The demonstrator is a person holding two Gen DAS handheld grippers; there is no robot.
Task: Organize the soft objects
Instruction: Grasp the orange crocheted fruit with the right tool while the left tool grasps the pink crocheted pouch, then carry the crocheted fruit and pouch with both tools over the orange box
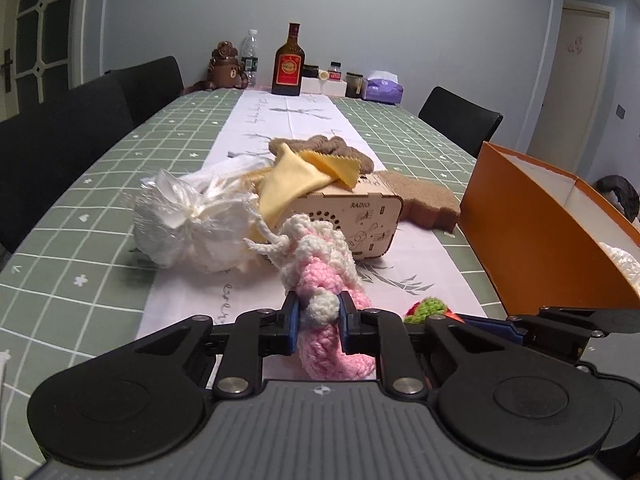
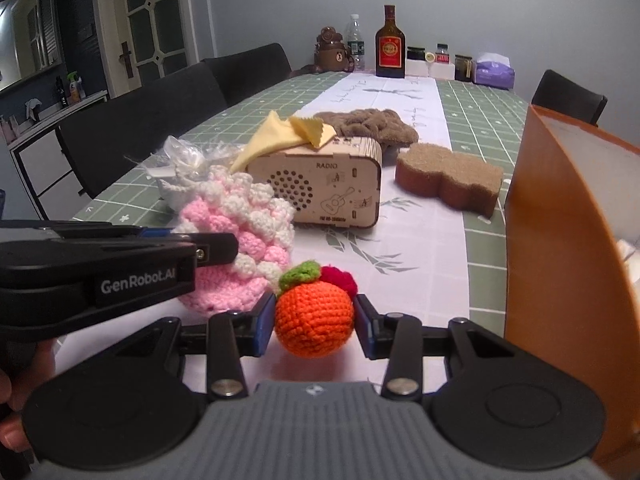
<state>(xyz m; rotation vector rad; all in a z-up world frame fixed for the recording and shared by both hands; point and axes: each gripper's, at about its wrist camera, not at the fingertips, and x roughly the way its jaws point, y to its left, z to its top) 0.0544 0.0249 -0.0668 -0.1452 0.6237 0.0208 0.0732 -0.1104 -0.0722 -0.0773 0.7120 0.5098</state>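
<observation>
L gripper (image 1: 318, 312) jaws pinched pink knit pouch (image 1: 320, 276), R gripper (image 2: 315, 320) jaws half-open gripped crochet orange (image 2: 314, 320), both near surface's front edge by orange box (image 2: 560, 240); shallow pinch, pouch could slip

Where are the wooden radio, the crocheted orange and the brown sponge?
wooden radio (image 2: 320, 192), right wrist view, on its speaker front.
crocheted orange (image 2: 314, 318), right wrist view, on its orange body.
brown sponge (image 2: 450, 178), right wrist view, on its top face.
</observation>
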